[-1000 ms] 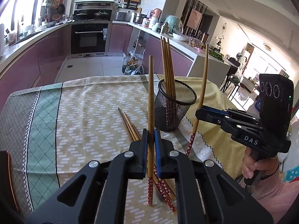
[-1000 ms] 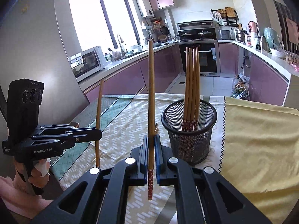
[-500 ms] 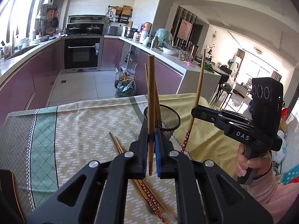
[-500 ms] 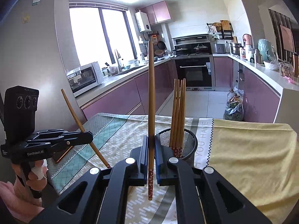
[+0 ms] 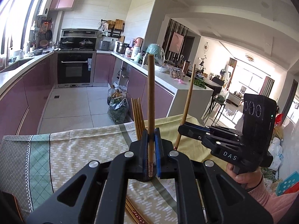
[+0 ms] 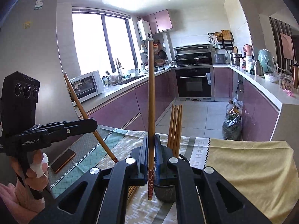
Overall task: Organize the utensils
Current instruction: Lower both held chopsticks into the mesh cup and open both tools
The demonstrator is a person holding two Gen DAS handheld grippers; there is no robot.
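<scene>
In the right wrist view the left gripper (image 6: 94,124), at left, clamps a tilted chopstick (image 6: 87,117). At centre, the right gripper (image 6: 151,160) pinches an upright chopstick (image 6: 151,100), long axis vertical. The mesh holder (image 6: 166,192) sits just right, below the fingers (image 6: 158,156), nearer the right hand; open desk (image 6: 248,169) spreads lower right.

The left gripper (image 5: 151,145), black with blue pads, is clamped on a single brown wooden chopstick (image 5: 150,100) that stands upright, its patterned end showing below the pads. Just behind it, a bunch of brown chopsticks (image 5: 138,118) rises above the patterned green and yellow tablecloth (image 5: 74,153). To the right, a hand (image 5: 244,177) in a pink sleeve holds the right gripper (image 5: 182,128), closed on another chopstick (image 5: 186,104) that leans slightly.
</scene>
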